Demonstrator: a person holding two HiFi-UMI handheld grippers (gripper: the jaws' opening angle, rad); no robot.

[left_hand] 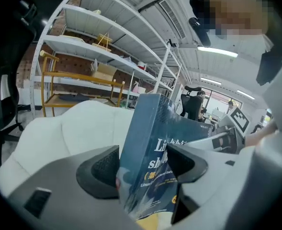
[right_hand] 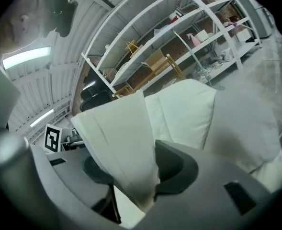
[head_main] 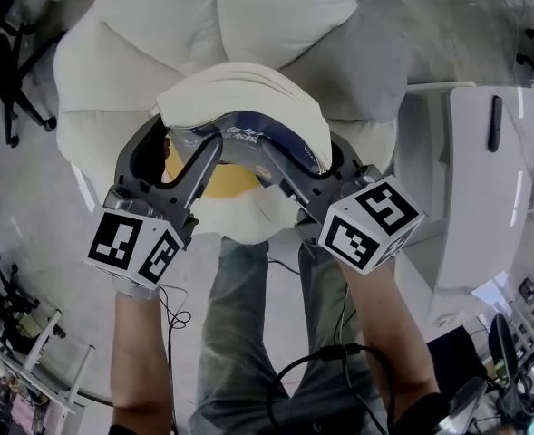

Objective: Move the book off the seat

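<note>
book (head_main: 239, 98) is up in both tongs, held over the white armchair seat (head_main: 112, 89) and not resting on it. left tongs (head_main: 189, 148) are clamped on the dark blue cover side, pads pressing the book (left_hand: 148, 138) from both faces. right tongs (head_main: 307, 157) are clamped on the pale page block (right_hand: 121, 138), jaws closer together than the left pair. the book runs across you from one pair of tongs to the other, page edges fanned on top and the cover bowed beneath, so neither hand is nearer. to clear the seat, my guess is you swing it sideways; the white tabletop (head_main: 470, 152) lies on your right. the cover title starts "li", next line "sh", the rest hidden behind a pad. smaller print is too fine to read.
</note>
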